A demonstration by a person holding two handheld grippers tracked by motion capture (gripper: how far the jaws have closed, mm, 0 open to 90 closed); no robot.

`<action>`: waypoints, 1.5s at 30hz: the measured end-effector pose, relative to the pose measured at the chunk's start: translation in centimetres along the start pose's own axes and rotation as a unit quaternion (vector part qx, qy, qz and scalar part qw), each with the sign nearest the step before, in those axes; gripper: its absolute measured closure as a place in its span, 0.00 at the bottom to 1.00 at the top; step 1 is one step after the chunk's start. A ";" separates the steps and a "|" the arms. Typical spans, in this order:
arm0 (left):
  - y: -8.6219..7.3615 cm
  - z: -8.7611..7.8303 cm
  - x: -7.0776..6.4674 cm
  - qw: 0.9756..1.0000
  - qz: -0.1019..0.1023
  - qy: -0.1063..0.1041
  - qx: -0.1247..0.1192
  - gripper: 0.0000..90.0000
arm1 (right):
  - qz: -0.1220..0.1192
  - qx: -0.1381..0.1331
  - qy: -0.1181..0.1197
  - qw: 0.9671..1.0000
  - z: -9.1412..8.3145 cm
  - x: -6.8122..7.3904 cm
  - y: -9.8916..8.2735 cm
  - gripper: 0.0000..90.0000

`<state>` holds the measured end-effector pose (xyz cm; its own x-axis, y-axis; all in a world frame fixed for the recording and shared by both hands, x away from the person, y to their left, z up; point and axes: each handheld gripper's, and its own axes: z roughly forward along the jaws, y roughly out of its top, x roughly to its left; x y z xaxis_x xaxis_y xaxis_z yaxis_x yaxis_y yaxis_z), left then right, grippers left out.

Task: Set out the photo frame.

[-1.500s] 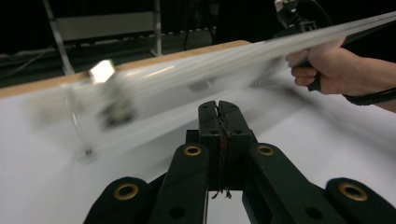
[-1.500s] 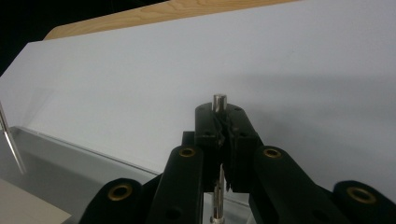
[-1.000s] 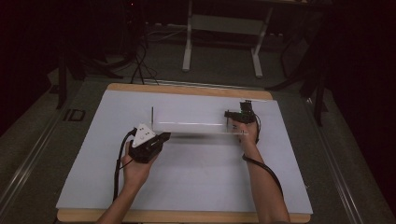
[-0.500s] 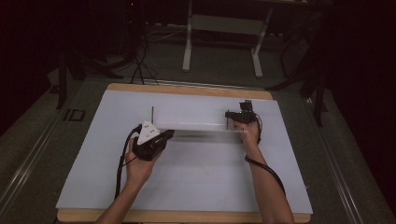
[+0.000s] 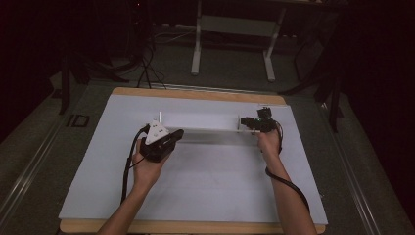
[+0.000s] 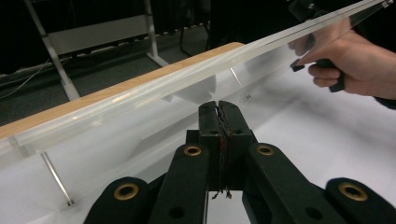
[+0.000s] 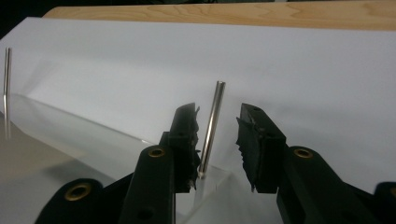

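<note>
Clear plastic strip [image 5: 203,122] hard to make out against the white sheet [image 5: 205,181]: in the high view it reads as a pale band running left to right across the far half of the surface [image 5: 195,93], between the two hands. Its far left end runs out of frame in the left gripper view, and its right end passes in front of the other hand there. A thin metal pin [image 7: 211,128] stands upright in the strip's right end; a second pin [image 7: 6,91] stands at the other end, cut off low by the strip's glare.

Left claw [image 6: 219,109] is pressed fully together with nothing between the jaws, held just near of the strip.

Right claw [image 7: 218,128] sits at the strip's right end, jaws apart and just been opening, the pin between them; the right pad is clear of it, the left too close to tell.

Wide bare sheet lies near of the strip.
</note>
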<state>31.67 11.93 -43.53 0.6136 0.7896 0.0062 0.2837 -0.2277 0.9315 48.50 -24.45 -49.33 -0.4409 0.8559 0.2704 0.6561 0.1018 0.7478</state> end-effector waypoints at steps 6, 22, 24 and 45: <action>0.5 0.3 0.4 1.000 0.002 0.000 0.002 0.99 | -0.025 0.000 -0.002 1.000 -1.1 0.2 0.0 0.73; 1.6 0.9 1.2 1.000 -0.002 0.001 0.000 0.99 | -0.076 0.000 -0.021 0.997 -3.8 0.8 -0.3 0.67; 1.6 0.9 1.3 1.000 -0.001 0.001 -0.003 0.99 | -0.081 -0.001 -0.023 0.996 -4.1 0.9 -0.4 0.66; 2.3 1.5 2.1 1.000 -0.002 0.003 -0.001 0.99 | -0.166 0.006 0.000 0.986 -6.0 2.6 -2.0 0.63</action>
<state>34.69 12.18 -41.91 0.6076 0.7942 0.0055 0.2838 -0.2236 0.9325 42.36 -25.44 -46.54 -0.6330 0.7741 0.0110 0.4820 0.3829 0.7880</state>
